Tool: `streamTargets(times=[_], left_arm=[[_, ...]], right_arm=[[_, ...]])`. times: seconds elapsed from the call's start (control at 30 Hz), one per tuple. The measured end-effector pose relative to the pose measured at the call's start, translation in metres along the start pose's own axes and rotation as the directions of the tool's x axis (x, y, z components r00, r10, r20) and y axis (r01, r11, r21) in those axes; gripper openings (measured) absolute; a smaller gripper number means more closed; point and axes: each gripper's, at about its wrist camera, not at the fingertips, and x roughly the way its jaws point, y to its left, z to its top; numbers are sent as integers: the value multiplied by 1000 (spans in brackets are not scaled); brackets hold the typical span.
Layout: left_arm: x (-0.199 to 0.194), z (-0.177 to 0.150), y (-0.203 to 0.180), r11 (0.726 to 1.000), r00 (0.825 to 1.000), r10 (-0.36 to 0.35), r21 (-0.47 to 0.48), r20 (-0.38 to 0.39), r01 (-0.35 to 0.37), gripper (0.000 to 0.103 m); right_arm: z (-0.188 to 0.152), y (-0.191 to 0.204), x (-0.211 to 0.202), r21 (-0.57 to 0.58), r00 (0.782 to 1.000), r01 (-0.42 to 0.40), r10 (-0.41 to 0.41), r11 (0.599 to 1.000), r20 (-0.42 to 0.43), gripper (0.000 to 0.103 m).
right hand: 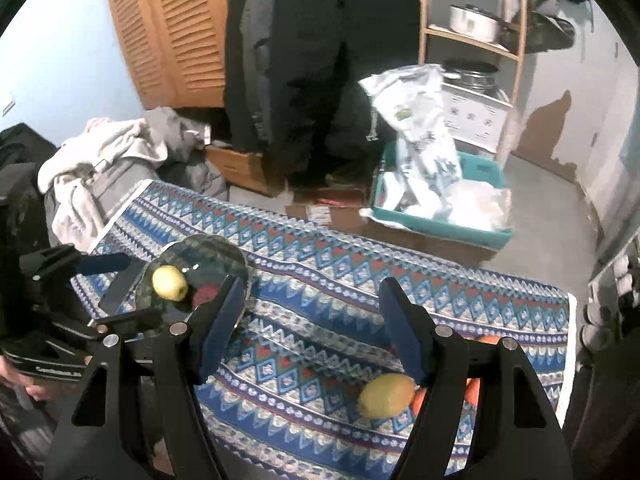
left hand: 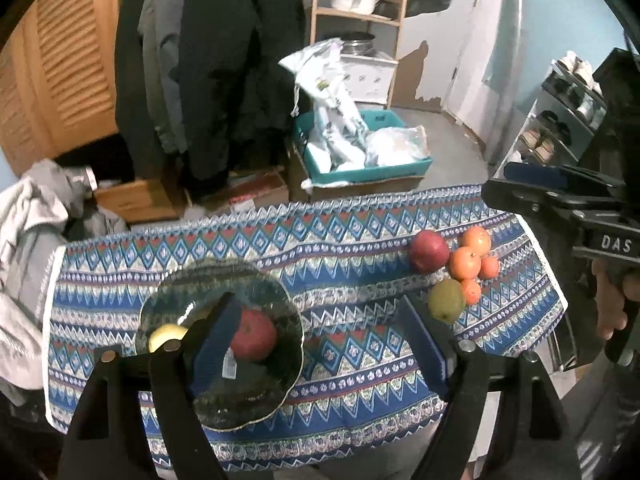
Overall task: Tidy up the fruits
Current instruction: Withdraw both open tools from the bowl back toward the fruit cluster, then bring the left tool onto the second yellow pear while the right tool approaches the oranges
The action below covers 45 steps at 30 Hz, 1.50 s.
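Note:
A glass plate point(left hand: 256, 280) sits on the left of the patterned cloth and holds a red apple point(left hand: 254, 335) and a yellow apple point(left hand: 166, 336). My left gripper point(left hand: 316, 316) is open and empty above the plate's right side. At the right of the cloth lie a red apple point(left hand: 429, 251), several oranges point(left hand: 466, 262) and a green-yellow pear point(left hand: 447, 301). In the right wrist view my right gripper point(right hand: 310, 300) is open and empty above the cloth; the pear point(right hand: 386, 395) lies by its right finger, and the plate point(right hand: 218, 254) with the yellow apple point(right hand: 170, 283) is at the left.
The cloth-covered table point(left hand: 360, 380) ends close behind the fruit. Beyond it stand a teal bin point(left hand: 400, 168) with plastic bags, cardboard boxes, hanging dark coats point(left hand: 224, 80) and a wooden shelf point(left hand: 356, 16). A pile of clothes point(right hand: 104, 156) lies at the left.

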Motion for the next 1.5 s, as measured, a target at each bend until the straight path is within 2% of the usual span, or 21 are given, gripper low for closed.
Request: streamTargets(times=[0.4, 0.6, 1.13, 1.5], left_arm=[[16, 13, -41, 997, 999, -44, 56, -9, 44, 87], [32, 19, -66, 994, 997, -71, 82, -42, 75, 87], [72, 20, -115, 985, 992, -82, 142, -100, 96, 87], [100, 15, -146, 976, 983, -109, 174, -147, 134, 87]], right_arm=[[-17, -56, -26, 100, 998, 59, -61, 993, 19, 72], [-33, -86, -34, 133, 994, 104, -106, 986, 9, 72], [-68, -156, -40, 237, 988, 155, -152, 959, -31, 72], [-91, -184, -29, 268, 984, 176, -159, 947, -83, 72]])
